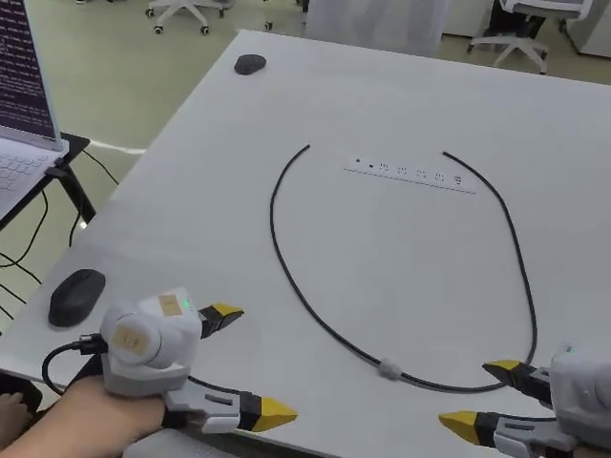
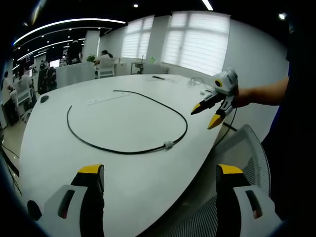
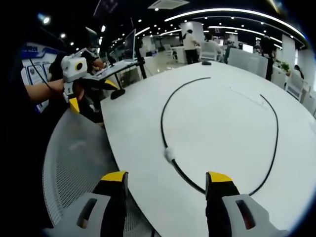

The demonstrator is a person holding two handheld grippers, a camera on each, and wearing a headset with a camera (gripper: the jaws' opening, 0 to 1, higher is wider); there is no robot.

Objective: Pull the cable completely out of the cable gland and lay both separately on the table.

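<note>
Closest to the person, the left gripper hangs over the near edge of the white table with its yellow-tipped jaws spread wide and nothing between them. The right gripper sits at the same edge, well apart from the left, and is equally wide open and empty. A dark computer mouse rests on the table's near left corner, just beside the left gripper. Between the two grippers, nearer the right one, the small pale cable gland lies flat on the table. It is threaded on the black cable, which passes through it and out both sides. From the gland the cable sweeps away in a large open loop, and its two free ends finish apart at the far side. A white power strip lies between those ends. A second mouse lies near the table's far edge, and an open laptop stands off to the left.
</note>
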